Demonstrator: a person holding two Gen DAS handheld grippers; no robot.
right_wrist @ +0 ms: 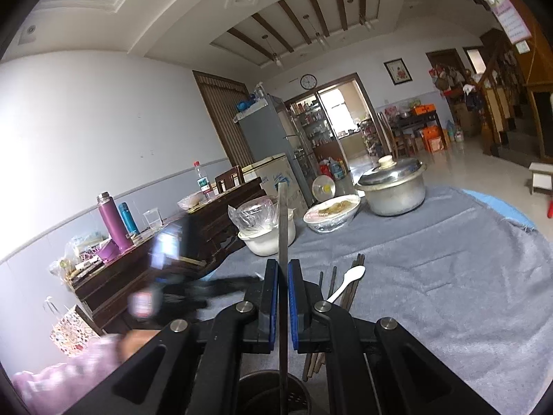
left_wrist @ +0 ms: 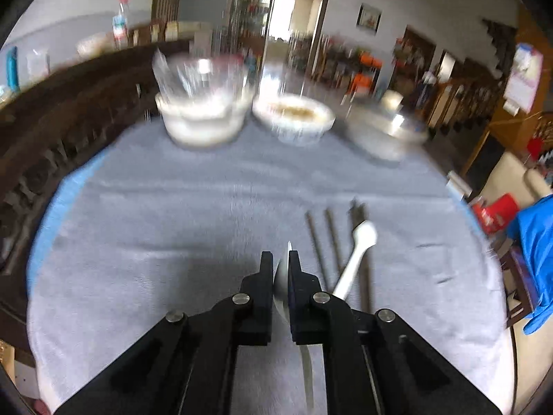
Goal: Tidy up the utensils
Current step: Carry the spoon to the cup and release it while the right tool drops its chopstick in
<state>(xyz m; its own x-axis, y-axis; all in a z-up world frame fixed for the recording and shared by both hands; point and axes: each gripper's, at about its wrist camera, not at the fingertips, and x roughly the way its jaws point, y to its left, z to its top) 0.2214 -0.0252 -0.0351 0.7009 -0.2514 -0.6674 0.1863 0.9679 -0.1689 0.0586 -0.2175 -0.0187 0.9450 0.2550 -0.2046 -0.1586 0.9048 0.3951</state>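
Mid-sort: left gripper [left_wrist: 280,259] clamps a metal spoon [left_wrist: 281,287] at lower centre, right gripper [right_wrist: 283,269] pinches an upright utensil [right_wrist: 283,221] above the holder [right_wrist: 262,390] at frame bottom; next, lower both in.

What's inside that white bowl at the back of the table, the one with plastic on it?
A clear plastic-wrapped container sits in the white bowl, rising above its rim. What lies under it, in the bowl's bottom, is hidden by the bowl's wall and the crinkled plastic.
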